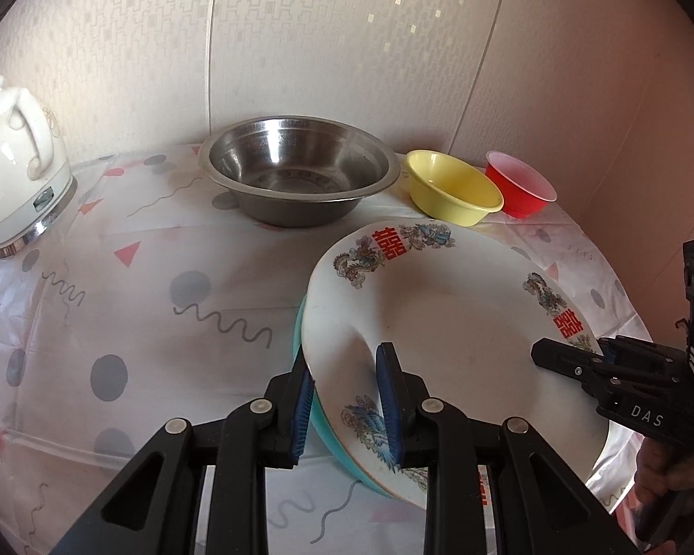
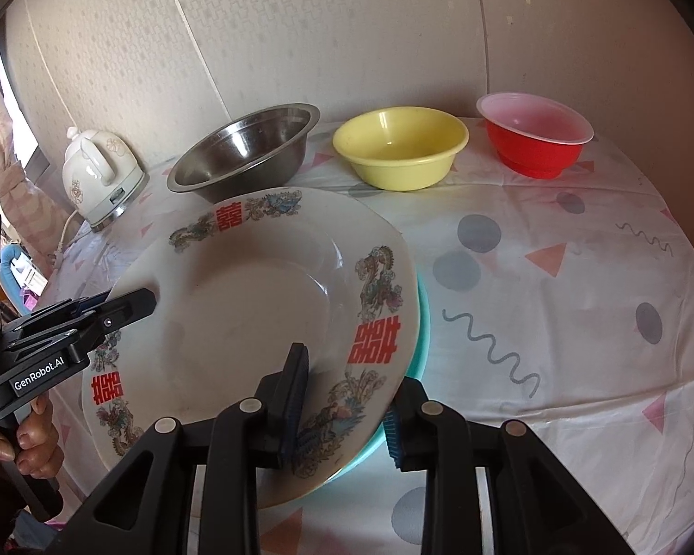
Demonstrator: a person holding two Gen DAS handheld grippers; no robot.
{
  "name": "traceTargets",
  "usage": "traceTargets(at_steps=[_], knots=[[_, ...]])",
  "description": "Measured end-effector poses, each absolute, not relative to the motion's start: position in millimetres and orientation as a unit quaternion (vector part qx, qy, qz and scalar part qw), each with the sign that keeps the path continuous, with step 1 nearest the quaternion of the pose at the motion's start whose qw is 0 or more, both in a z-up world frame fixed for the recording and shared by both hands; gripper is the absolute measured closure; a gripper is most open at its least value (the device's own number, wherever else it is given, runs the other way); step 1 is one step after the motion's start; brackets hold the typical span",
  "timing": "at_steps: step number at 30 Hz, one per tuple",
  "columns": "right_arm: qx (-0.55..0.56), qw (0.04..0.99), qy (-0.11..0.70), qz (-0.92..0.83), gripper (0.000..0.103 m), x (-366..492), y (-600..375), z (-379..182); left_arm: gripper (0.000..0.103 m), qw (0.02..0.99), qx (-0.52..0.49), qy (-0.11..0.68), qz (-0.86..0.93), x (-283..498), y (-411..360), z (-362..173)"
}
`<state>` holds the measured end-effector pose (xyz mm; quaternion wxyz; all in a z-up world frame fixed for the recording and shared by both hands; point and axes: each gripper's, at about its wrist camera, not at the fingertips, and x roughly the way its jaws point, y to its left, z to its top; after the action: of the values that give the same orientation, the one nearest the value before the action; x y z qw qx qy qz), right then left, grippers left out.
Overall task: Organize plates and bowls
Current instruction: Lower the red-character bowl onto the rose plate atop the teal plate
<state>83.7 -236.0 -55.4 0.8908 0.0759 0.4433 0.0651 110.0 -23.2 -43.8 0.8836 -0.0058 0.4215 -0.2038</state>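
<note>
At the near edge of the bench (image 1: 171, 249), your left tool (image 1: 347, 397) and right tool (image 2: 342, 407) clamp the patterned plate (image 1: 439, 305) and teal plate (image 2: 422, 323) together — stacked; the far bowls remain unnested.

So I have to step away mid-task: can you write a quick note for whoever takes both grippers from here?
Left gripper: jaws shut on the near-left rim of the white patterned ceramic plate.
Right gripper: jaws shut on the opposite rim.
The plate sits over a teal plate, low above the patterned tablecloth.
Along the wall: steel bowl, yellow plastic bowl, red plastic bowl, each separate.
Done: plates stacked.
Left: set the plates down, nest the bowls.
</note>
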Motion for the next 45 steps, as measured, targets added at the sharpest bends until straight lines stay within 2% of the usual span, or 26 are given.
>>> traceTargets(at_steps=[11, 22, 45], knots=[[0.087, 0.887, 0.447, 0.068, 0.071, 76, -239, -50, 0.075, 0.884, -0.003, 0.425, -0.198, 109, -24, -44], [0.068, 0.898, 0.432, 0.046, 0.075, 69, -239, -44, 0.074, 0.887, -0.004, 0.425, -0.183, 104, -25, -44], [0.089, 0.896, 0.432, 0.047, 0.073, 72, -242, -48, 0.073, 0.893, 0.002, 0.420, -0.160, 97, -26, -41]])
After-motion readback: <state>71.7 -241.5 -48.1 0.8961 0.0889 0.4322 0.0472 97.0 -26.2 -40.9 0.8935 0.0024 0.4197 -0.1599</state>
